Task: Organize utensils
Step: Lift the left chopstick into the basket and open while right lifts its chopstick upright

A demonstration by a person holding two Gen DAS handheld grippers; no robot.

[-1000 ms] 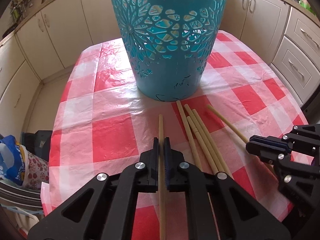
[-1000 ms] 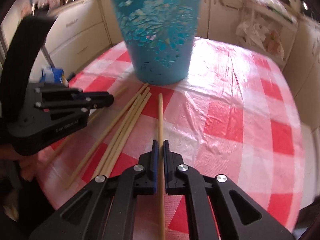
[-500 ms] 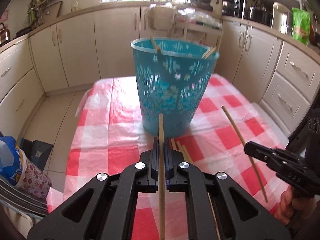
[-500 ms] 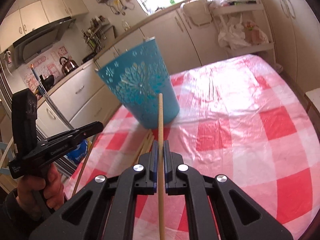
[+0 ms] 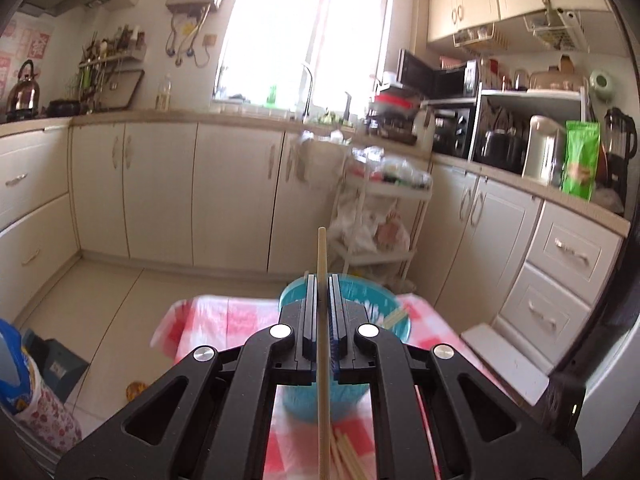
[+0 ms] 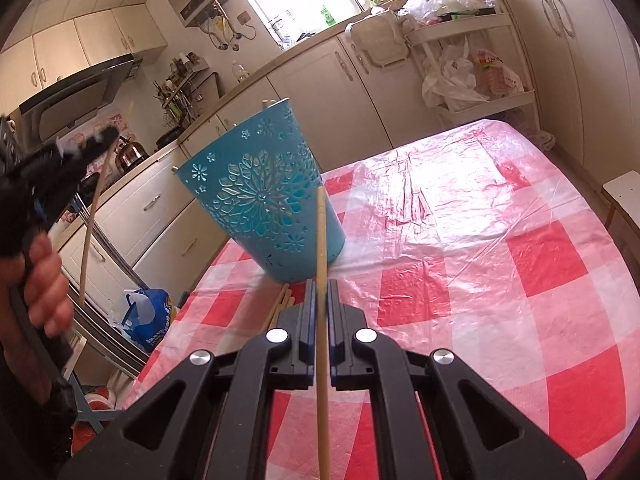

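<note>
A teal cut-out basket [image 6: 264, 196] stands on the red-and-white checked table [image 6: 500, 248], with chopstick ends showing above its rim. It also shows in the left wrist view [image 5: 384, 312], below and just beyond my left gripper [image 5: 323, 280]. My left gripper is shut on a wooden chopstick [image 5: 322, 256] and held high over the table; it also shows at the left of the right wrist view [image 6: 76, 156]. My right gripper [image 6: 320, 286] is shut on another chopstick [image 6: 321, 232], raised in front of the basket. Loose chopsticks [image 6: 280, 306] lie on the table before the basket.
Cream kitchen cabinets [image 5: 160, 192] and counters ring the table. A white trolley with plastic bags [image 6: 464, 68] stands beyond the table's far end. A blue bag [image 6: 146, 316] sits on the floor at the table's left side.
Both grippers have lifted their chopsticks off the table and risen. The left gripper has gone much higher, from table level to above the basket rim.
</note>
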